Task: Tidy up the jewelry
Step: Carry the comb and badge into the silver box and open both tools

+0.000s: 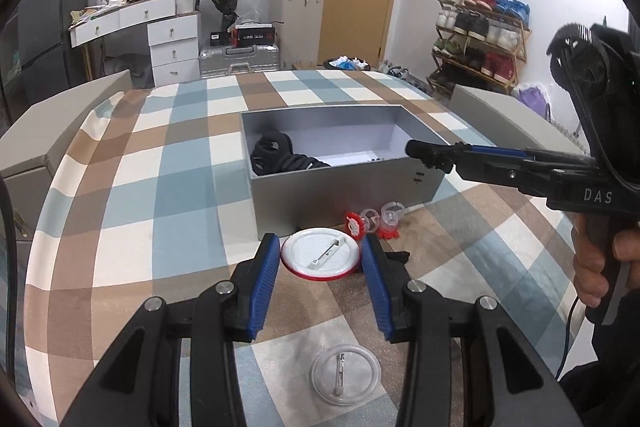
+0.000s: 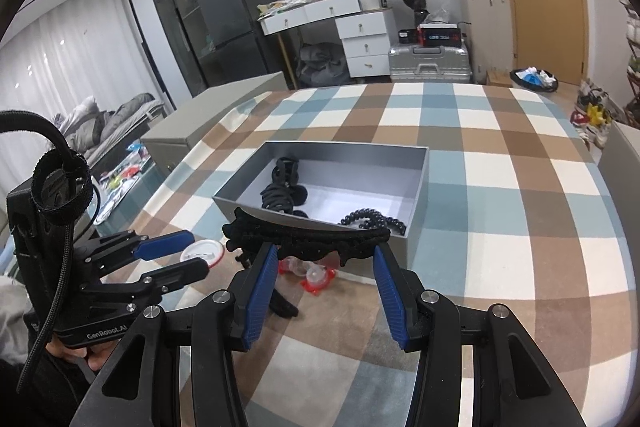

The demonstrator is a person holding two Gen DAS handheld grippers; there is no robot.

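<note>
My left gripper (image 1: 320, 259) is shut on a round white pin badge with a red rim (image 1: 320, 255), held back side up just above the checked tablecloth. My right gripper (image 2: 325, 261) is shut on a long black hair clip (image 2: 308, 237), held crosswise near the front wall of the grey open box (image 2: 418, 211). In the left wrist view the right gripper (image 1: 430, 153) hovers over the box's right front corner (image 1: 332, 193). The box holds black hair ties (image 2: 280, 193) and a black beaded bracelet (image 2: 374, 219).
Small red and clear trinkets (image 1: 378, 221) lie on the cloth in front of the box. A clear round badge (image 1: 346, 373) lies near the table's front edge. A dark clip (image 2: 284, 303) lies under my right gripper. Grey benches flank the table.
</note>
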